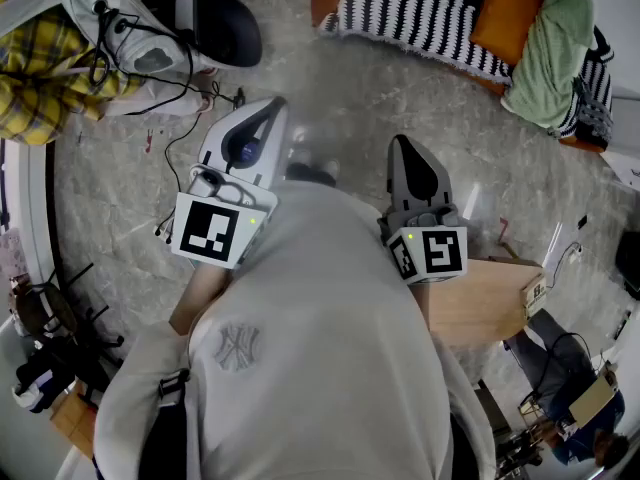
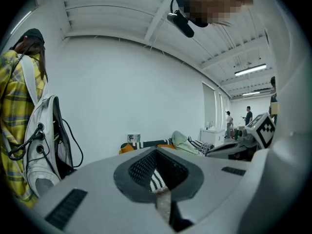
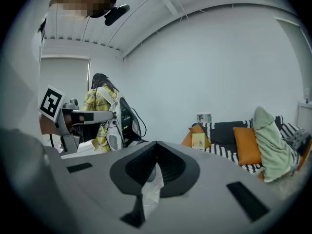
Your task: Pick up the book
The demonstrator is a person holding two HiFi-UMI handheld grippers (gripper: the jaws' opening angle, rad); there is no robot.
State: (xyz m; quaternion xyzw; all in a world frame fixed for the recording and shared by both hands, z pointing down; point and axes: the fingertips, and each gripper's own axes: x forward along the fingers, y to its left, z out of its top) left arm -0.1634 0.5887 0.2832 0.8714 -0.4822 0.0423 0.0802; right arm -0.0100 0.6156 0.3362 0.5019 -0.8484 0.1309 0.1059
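With the left gripper (image 2: 157,160) and right gripper (image 3: 156,152) both pressed together on nothing, the small green book (image 3: 198,140), propped on the striped sofa (image 3: 222,151) well apart from them, is best approached first, one gripper's jaws being spread only once near.

At one o'clock in the head view, a black-and-white striped sofa throw (image 1: 420,13) carries a plain orange cushion (image 1: 510,13) and a pale green cloth (image 1: 550,53). At ten o'clock is a yellow plaid shirt (image 1: 30,68). The mottled grey stone floor (image 1: 330,88) fills the centre. The white left gripper (image 1: 272,106) and the grey right gripper (image 1: 402,143) bear black-and-white squares.
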